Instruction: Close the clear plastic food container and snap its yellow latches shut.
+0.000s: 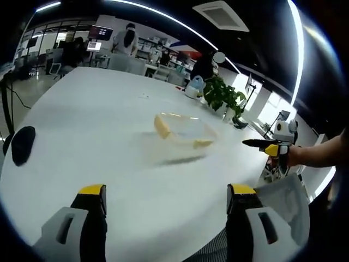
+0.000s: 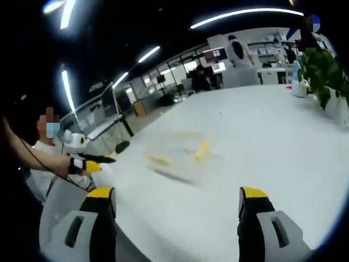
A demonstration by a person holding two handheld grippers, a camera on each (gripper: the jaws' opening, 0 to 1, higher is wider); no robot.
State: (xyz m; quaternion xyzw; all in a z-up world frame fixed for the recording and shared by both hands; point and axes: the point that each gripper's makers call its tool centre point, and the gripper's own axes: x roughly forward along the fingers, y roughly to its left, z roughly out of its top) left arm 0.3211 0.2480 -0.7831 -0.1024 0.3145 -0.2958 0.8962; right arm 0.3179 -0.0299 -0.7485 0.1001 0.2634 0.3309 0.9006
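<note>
Sitting mid-frame on the white table (image 1: 82,136), the clear container (image 1: 182,131) with yellow latches (image 1: 161,126) lies untouched. Both the left gripper (image 1: 166,204) and right gripper (image 2: 177,210) hang released at the bottom of frame, well apart from it. Pressing one latch alone could skid it sideways.

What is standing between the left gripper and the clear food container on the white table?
Nothing visible does. In the left gripper view, bare white table lies between the left gripper, jaws open, and the container. The right gripper is off to the side, not in that path.
</note>
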